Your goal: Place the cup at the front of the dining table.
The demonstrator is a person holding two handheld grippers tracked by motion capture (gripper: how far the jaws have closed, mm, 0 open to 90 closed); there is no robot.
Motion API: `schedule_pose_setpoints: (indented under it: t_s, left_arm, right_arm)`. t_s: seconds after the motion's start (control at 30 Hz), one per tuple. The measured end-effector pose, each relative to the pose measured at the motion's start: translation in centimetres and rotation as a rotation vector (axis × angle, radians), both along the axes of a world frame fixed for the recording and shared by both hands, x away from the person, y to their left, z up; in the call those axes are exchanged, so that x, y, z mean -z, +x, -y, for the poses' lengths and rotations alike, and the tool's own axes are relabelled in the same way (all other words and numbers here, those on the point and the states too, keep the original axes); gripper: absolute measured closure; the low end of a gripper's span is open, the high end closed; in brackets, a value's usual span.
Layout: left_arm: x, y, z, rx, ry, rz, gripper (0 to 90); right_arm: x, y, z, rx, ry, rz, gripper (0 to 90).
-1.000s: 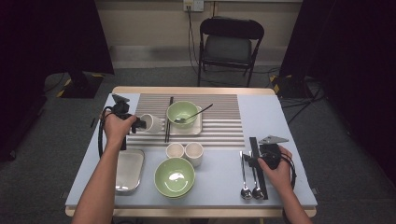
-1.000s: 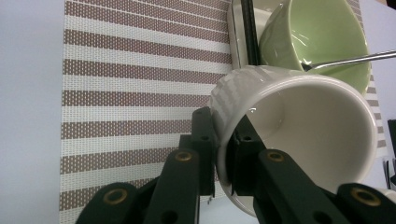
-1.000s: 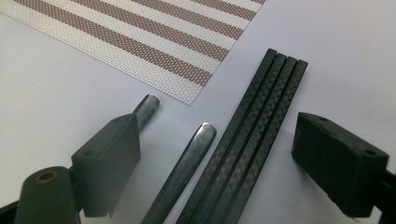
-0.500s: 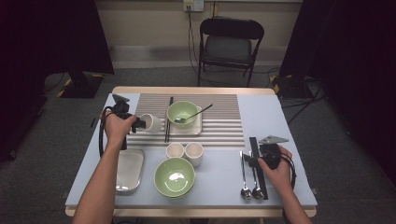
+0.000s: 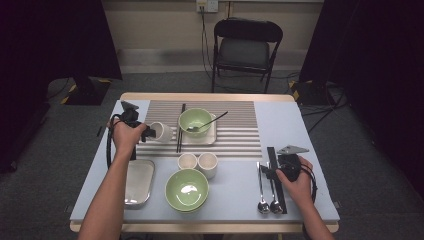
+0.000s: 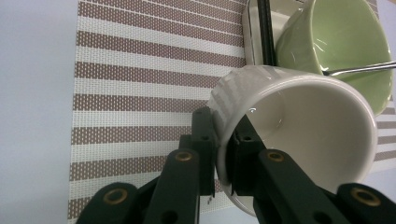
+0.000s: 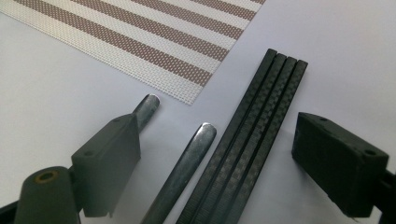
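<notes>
On the table (image 5: 300,130), the striped mat (image 5: 235,132) lies toward the far edge. At its left edge the left gripper (image 6: 224,154) pinches the wall of a tilted white cup (image 5: 161,132), beside the green bowl (image 5: 196,121). Near the front right corner, the right gripper (image 7: 217,154) stands spread over black chopsticks (image 7: 254,140) and two spoon handles (image 7: 187,163).

A staged recording room rather than a home: dark curtains (image 5: 55,40) hang at ten and two o'clock, a lone folding chair (image 5: 247,47) stands at twelve under a wall socket (image 5: 206,5), cables (image 5: 320,107) trail over grey carpet, and the table (image 5: 300,130) holds neatly arranged tableware.
</notes>
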State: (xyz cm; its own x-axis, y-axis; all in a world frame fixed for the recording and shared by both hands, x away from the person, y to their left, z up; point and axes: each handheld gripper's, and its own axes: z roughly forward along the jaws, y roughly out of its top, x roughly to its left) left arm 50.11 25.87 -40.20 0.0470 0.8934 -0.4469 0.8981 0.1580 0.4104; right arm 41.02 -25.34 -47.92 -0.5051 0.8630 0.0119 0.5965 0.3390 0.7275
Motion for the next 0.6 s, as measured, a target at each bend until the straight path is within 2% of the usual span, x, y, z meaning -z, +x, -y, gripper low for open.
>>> schedule_pose_setpoints:
  t_s: [0.2,0.37,0.47,0.6]
  left_arm:
    - [0.05,0.09,-0.01,0.008,-0.007,0.002,83.1]
    - [0.22,0.23,-0.02,-0.016,0.003,0.002,83.1]
    - [0.29,0.33,-0.08,-0.008,0.0,0.004,83.1]
    - [0.46,0.43,0.0,-0.023,0.005,0.0,83.1]
  right_arm:
    - [-0.01,0.0,0.0,0.001,-0.001,0.0,14.2]
    - [0.01,0.0,0.0,-0.001,0.0,0.002,14.2]
    - [0.01,0.0,-0.01,-0.001,0.0,0.002,14.2]
    - [0.01,0.0,-0.01,-0.001,-0.001,0.002,14.2]
